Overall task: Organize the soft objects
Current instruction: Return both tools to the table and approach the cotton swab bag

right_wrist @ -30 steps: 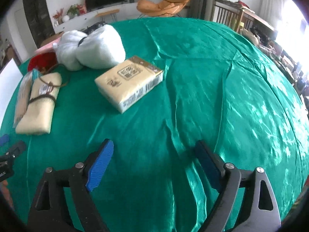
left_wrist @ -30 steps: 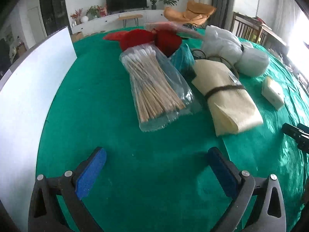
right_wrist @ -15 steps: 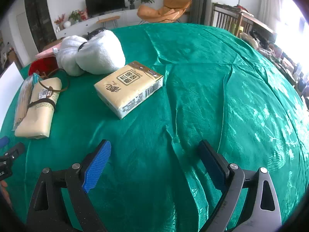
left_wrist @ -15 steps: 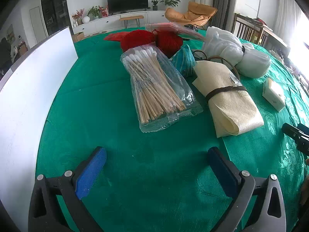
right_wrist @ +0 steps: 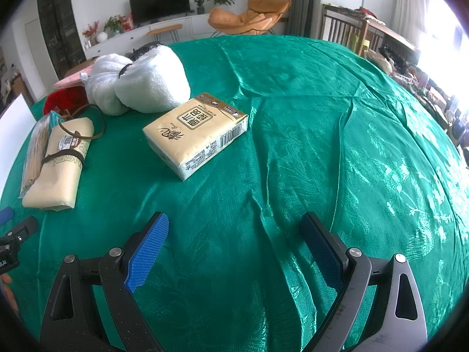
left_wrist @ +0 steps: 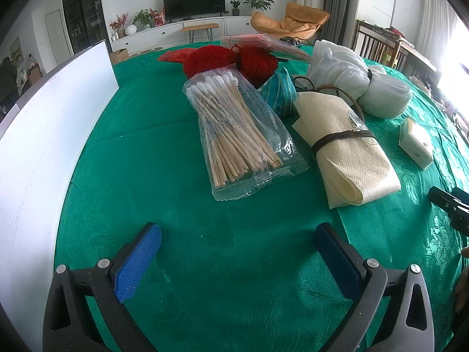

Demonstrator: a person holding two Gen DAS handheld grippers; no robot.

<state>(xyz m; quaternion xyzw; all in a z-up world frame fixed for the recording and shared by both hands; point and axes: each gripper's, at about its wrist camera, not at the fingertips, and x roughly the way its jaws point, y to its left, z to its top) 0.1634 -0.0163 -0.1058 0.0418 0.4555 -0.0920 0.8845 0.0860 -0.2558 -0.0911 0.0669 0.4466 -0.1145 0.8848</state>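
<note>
A clear bag of cotton swabs (left_wrist: 237,135) lies on the green tablecloth ahead of my open, empty left gripper (left_wrist: 239,243). Right of it lies a cream rolled cloth with a brown strap (left_wrist: 348,146), also in the right wrist view (right_wrist: 58,164). Behind are red yarn balls (left_wrist: 231,58), a teal yarn ball (left_wrist: 280,91) and a white fluffy bundle (left_wrist: 360,79), which also shows in the right wrist view (right_wrist: 137,82). A cream tissue pack (right_wrist: 196,135) lies ahead of my open, empty right gripper (right_wrist: 234,234); it also shows at the right of the left wrist view (left_wrist: 416,143).
A white board (left_wrist: 44,146) stands along the table's left side. A pink packet (left_wrist: 263,44) lies behind the yarn. The green tablecloth (right_wrist: 337,146) is wrinkled on the right half. A living room with chairs lies beyond the table.
Both views have shifted slightly; the right gripper has drawn a little closer to the tissue pack. No object has moved and both grippers stay open.
</note>
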